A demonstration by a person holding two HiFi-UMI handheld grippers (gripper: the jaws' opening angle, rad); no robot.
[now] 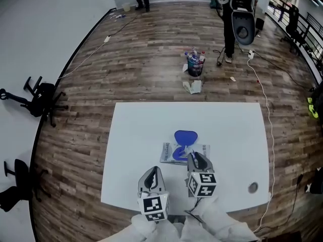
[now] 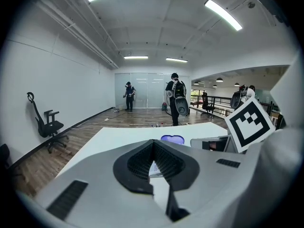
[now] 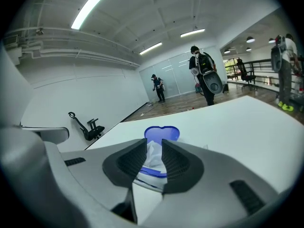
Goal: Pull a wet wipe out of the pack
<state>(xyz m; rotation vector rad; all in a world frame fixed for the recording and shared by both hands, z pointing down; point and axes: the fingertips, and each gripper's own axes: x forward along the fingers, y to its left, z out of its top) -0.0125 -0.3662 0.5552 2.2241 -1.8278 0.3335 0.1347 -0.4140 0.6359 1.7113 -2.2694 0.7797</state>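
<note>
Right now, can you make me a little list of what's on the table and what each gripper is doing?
Table: white, holds one pack
Pack: lies flat near the front edge
Lid: blue, flipped open
Wipe: white tuft sticking up out of the opening
Right gripper: open, the wipe between its jaws, not pinched yet
Left gripper: shut, empty, short of the pack
Wipe pulled out: no

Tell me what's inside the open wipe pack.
A white wipe sticks up from the opening of the pack, in front of the raised blue lid. Anything deeper is covered by the pack itself.
</note>
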